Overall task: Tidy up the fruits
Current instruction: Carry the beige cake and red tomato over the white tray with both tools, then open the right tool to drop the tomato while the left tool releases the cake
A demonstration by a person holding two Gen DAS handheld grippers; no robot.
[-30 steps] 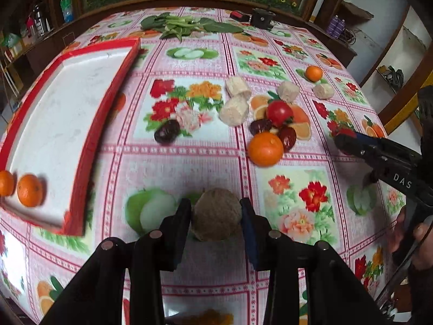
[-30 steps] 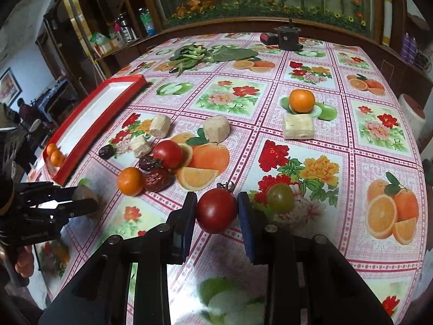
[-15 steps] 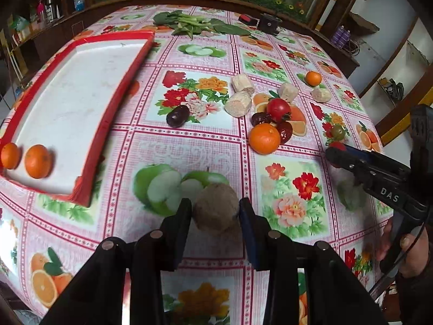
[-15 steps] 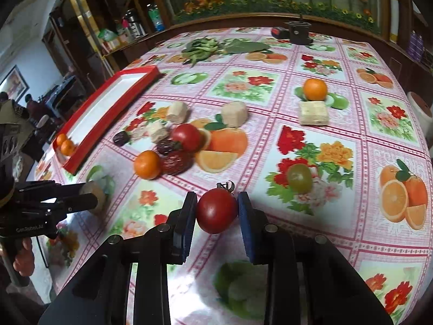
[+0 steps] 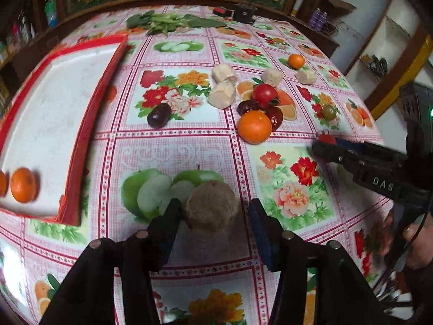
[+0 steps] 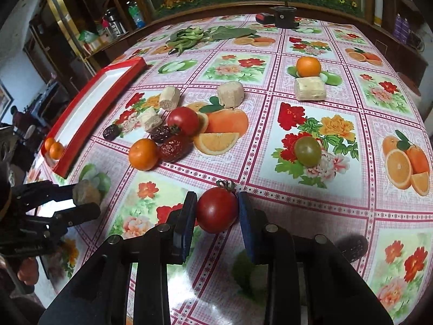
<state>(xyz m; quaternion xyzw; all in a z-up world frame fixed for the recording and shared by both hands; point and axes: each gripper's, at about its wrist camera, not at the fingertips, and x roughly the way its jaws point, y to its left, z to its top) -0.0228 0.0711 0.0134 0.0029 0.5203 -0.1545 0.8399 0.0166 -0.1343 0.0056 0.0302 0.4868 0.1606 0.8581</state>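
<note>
In the left wrist view, the left tool (image 5: 212, 211) sits at lower centre with its jaws opening: the left pad still touches the brown rough-skinned fruit (image 5: 210, 205) between them, while a gap shows at the right pad, so the fruit is no longer pinched. The fruit appears to be resting on the table (image 5: 176, 157), on a printed green apple. In the right wrist view, the right tool (image 6: 216, 211) at lower centre is closed narrowly on a red tomato (image 6: 217, 209), both blue pads pressing its sides, stem pointing toward the top of the frame. The red-rimmed white tray (image 5: 54, 124) lies at the left of the left wrist view with two small oranges (image 5: 23, 185) in its near corner. Loose on the flowered cloth in the middle of the right wrist view are an orange (image 6: 143, 154), two wrinkled red dates (image 6: 173, 147), a second red tomato (image 6: 183, 121), a dark date (image 6: 111, 132) and pale cut chunks (image 6: 230, 94). Another orange (image 6: 308, 66) sits toward the upper right, touching a pale block (image 6: 310, 88). A green-red tomato (image 6: 307, 150) lies right of centre. Leafy greens (image 6: 200, 36) lie near the table's far edge.
</note>
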